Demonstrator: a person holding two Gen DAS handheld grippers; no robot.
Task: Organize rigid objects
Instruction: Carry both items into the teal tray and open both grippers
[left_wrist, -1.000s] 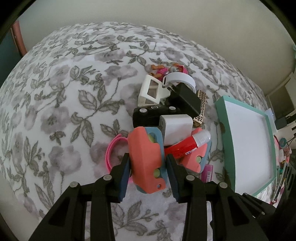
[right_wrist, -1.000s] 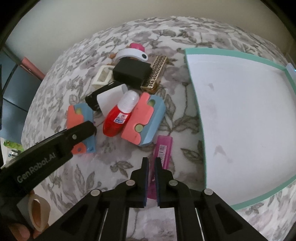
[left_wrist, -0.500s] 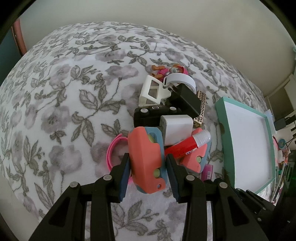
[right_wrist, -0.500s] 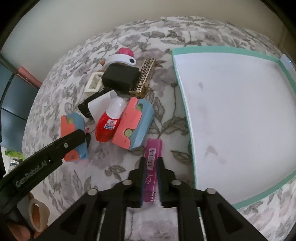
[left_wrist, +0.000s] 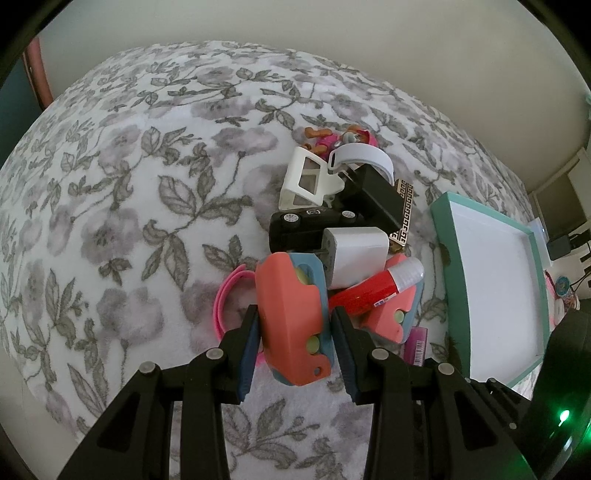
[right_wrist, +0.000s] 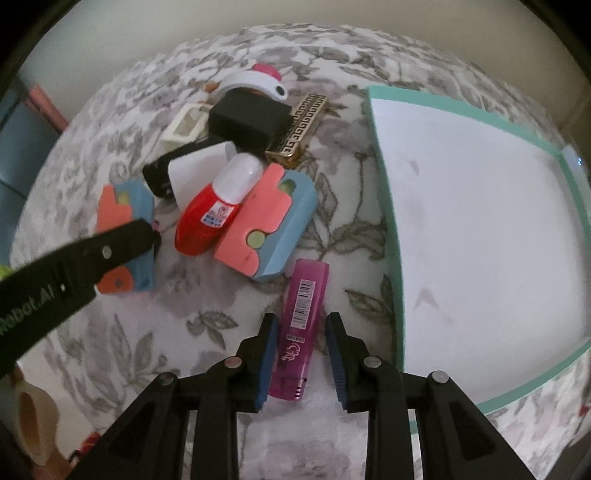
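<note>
My left gripper (left_wrist: 294, 318) is shut on a coral and blue block (left_wrist: 291, 295), which stands on end on the flowered blanket at the near side of a toy pile. The right wrist view shows the same block (right_wrist: 125, 203) behind a left finger (right_wrist: 122, 240). My right gripper (right_wrist: 303, 321) points down over a pink lighter (right_wrist: 308, 284) lying flat beside the teal tray (right_wrist: 388, 229). Its jaws stand slightly apart on either side of the lighter, with a gap showing at each pad. The tray holds nothing.
The pile holds a second coral and blue block (right_wrist: 266, 218), a red bottle (right_wrist: 214, 214), a white charger (left_wrist: 354, 258), a black toy car (left_wrist: 303, 225), a black box (left_wrist: 376, 195) and a gold patterned lighter (right_wrist: 299, 129). A pink band (left_wrist: 225, 299) lies left of it.
My right gripper moved forward along the pink lighter and its jaws parted from shut, so they now straddle it. The left gripper and its block stayed put.
</note>
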